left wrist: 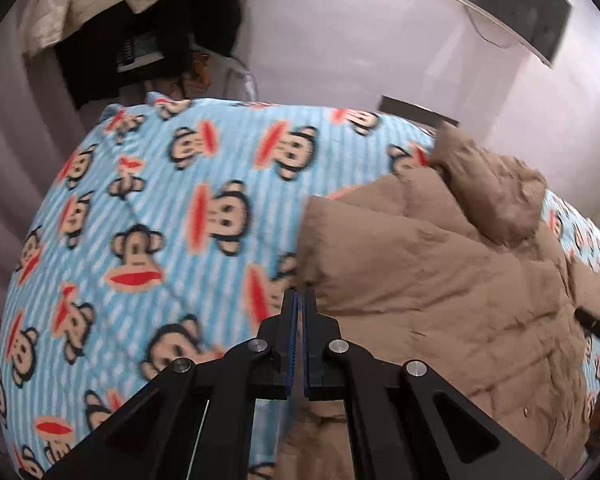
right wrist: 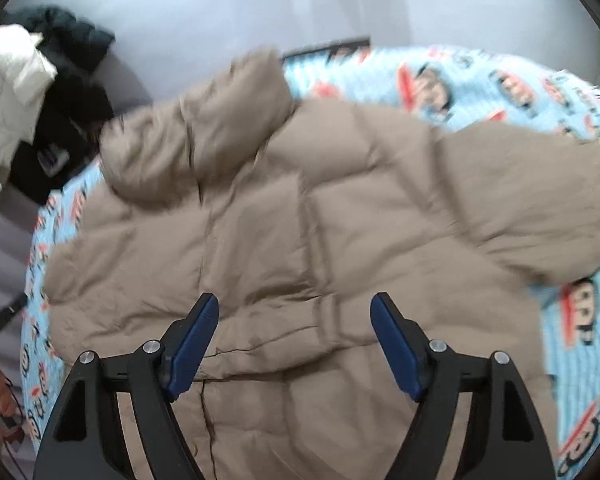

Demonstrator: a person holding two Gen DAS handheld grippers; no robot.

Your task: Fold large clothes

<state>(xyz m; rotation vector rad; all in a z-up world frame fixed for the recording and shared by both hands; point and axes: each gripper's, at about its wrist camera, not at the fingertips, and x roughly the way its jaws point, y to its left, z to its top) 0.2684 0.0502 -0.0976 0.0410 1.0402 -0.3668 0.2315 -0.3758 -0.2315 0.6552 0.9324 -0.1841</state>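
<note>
A tan puffer jacket [left wrist: 440, 272] with a hood [left wrist: 496, 196] lies spread on a bed with a blue monkey-print blanket [left wrist: 172, 208]. My left gripper [left wrist: 302, 300] is shut with nothing visible between its pads, its tips at the jacket's left edge. In the right wrist view the jacket [right wrist: 300, 220] fills the middle, hood [right wrist: 192, 136] at upper left, one sleeve [right wrist: 540, 200] stretched right. My right gripper [right wrist: 294, 308] is open and empty, hovering above the jacket's lower body.
A pile of white and dark clothes [right wrist: 32, 108] lies at the bed's left side, also showing in the left wrist view [left wrist: 112, 20]. A white wall [left wrist: 340, 40] stands behind the bed. The blanket [right wrist: 480, 80] shows bare to the jacket's right.
</note>
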